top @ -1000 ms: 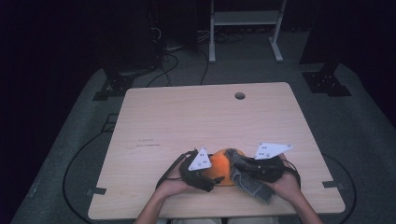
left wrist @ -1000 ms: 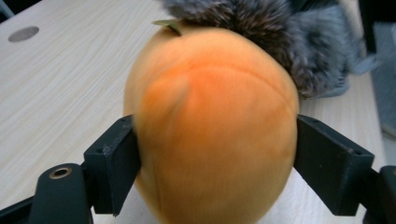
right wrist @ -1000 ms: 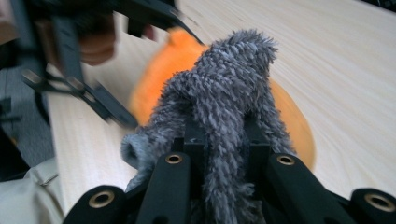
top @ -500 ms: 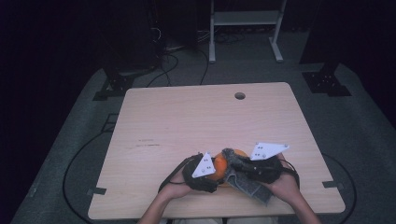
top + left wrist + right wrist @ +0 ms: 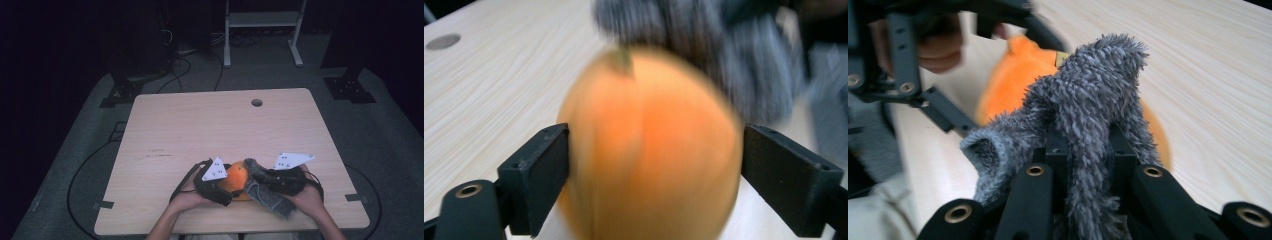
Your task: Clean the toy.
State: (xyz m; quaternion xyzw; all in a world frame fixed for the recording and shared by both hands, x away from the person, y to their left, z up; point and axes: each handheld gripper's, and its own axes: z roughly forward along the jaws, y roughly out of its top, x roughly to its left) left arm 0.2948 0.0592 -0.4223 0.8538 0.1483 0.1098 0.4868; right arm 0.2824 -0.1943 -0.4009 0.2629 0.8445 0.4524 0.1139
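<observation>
Between left gripper (image 5: 651,165) jaws, round orange fruit (image 5: 649,150), fuzzy grey cloth (image 5: 1088,125) draped behind

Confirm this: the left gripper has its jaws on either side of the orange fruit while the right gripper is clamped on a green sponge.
One detail is wrong. The right gripper is clamped on a fuzzy grey cloth, not a green sponge, as the right gripper view shows. The rest stands: in the left gripper view the left gripper has a jaw on either side of the orange fruit.
</observation>
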